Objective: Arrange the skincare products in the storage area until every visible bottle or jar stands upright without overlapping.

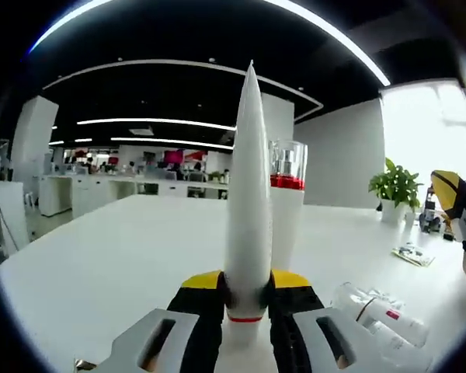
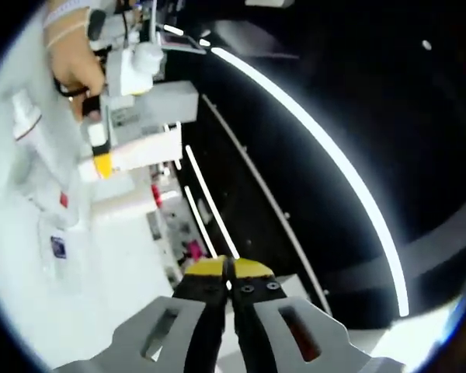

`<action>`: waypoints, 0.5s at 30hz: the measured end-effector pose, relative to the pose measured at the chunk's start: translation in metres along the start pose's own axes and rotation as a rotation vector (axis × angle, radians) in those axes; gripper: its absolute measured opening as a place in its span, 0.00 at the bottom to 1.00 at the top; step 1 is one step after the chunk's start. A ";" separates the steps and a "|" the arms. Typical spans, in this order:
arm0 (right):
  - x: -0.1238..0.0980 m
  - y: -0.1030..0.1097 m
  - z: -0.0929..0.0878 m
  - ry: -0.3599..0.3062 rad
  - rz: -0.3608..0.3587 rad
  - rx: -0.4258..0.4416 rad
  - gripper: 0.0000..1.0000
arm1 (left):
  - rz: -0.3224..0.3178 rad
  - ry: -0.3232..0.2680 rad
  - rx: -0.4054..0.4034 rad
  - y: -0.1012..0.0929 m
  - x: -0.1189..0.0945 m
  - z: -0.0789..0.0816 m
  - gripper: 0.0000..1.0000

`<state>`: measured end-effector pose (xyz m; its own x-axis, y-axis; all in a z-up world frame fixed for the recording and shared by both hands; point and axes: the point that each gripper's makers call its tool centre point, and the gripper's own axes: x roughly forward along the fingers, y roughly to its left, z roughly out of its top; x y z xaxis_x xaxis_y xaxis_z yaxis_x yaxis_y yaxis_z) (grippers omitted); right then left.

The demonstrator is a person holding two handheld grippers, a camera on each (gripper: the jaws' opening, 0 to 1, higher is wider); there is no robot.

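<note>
A tall white tube [image 1: 248,186] is clamped low down between the jaws of the left gripper [image 1: 246,299] and is held upright, tip up, above a white table [image 1: 101,264]. A thin red band is seen near the tube's base, just above the jaws. Just behind the tube, a white bottle with a red collar and clear cap [image 1: 286,210] is stood upright on the table. To the right, near the front edge, a clear bottle with a white label [image 1: 380,315] is left lying on its side. A small flat packet [image 1: 412,254] is seen further back on the table, near a potted plant [image 1: 396,190].

In the right gripper view, the right gripper [image 2: 228,268] is seen with its jaws pressed together and nothing between them; it is pointed away from the table toward the ceiling lights. At the upper left of that view, a hand [image 2: 74,66] is seen by the other gripper, beside the white tube [image 2: 31,132].

The task is judged to be partly done: one bottle is already stood up, the tube is in hand but not yet set down, and at least the lying bottle is left to be righted.

Printing is present on the lying bottle's label, but it is too small and blurred to be read; no brand can be made out on the tube or the standing bottle.
</note>
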<state>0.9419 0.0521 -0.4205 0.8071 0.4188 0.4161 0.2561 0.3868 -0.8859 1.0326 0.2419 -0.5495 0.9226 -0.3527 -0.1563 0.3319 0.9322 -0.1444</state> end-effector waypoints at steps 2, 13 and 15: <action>-0.001 0.000 0.000 0.004 0.001 -0.002 0.00 | 0.004 0.009 0.045 -0.003 0.000 -0.001 0.21; -0.002 0.001 0.000 0.010 0.007 -0.013 0.00 | 0.004 0.061 0.075 -0.007 -0.012 -0.008 0.23; -0.002 0.002 0.000 0.012 0.010 -0.016 0.00 | 0.059 0.052 0.112 0.001 -0.014 -0.006 0.34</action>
<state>0.9413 0.0521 -0.4230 0.8160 0.4129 0.4045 0.2561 0.3691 -0.8934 1.0185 0.2475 -0.5534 0.9307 -0.2982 -0.2121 0.3000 0.9536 -0.0241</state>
